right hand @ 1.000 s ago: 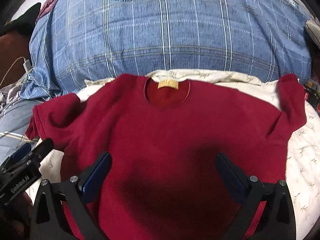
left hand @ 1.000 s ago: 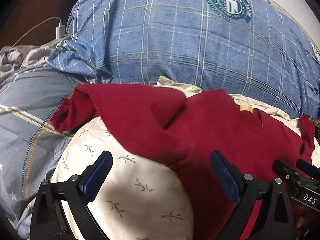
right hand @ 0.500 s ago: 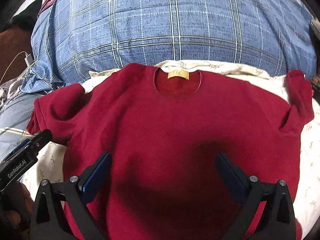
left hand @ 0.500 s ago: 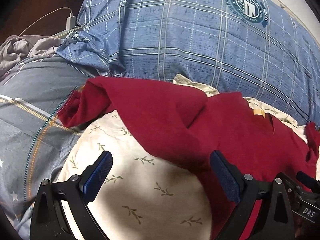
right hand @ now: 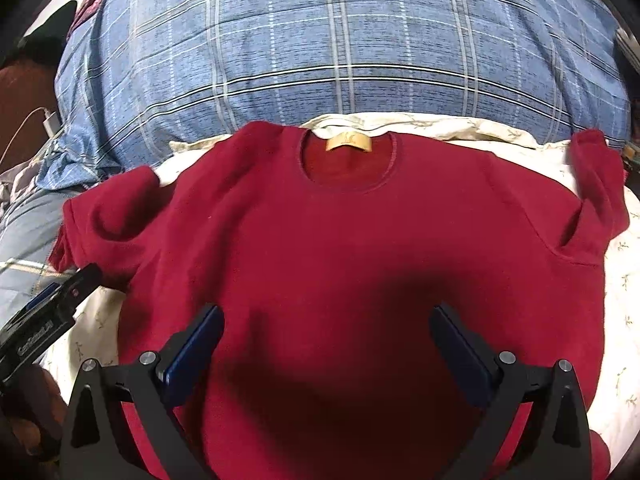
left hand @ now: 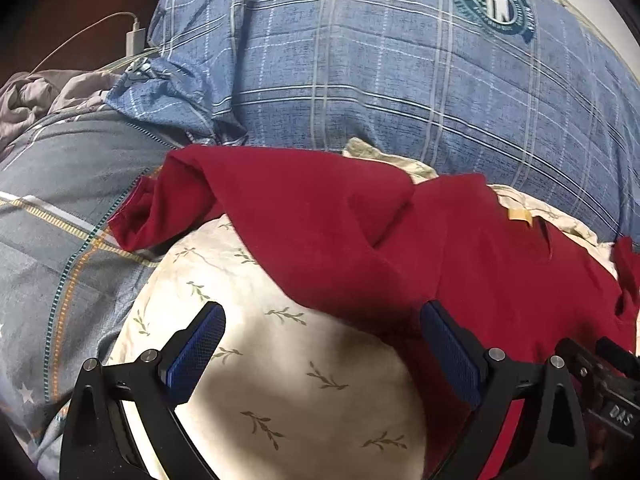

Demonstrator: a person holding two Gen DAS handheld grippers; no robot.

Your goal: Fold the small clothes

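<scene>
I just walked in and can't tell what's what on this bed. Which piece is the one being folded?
Find the big blue plaid pillow at the back. In front of it, on a cream leaf-print pillow, the red T-shirt lies spread flat. It is the only solid red piece, with a tan label inside its round neck.

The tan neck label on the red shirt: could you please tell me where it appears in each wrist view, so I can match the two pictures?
Left wrist view: the tan neck label sits right of centre, seen edge-on at the red shirt collar.
Right wrist view: the label is upper centre, facing the camera inside the neckline.
Shared landmark: the blue plaid pillow directly behind the collar.
</scene>
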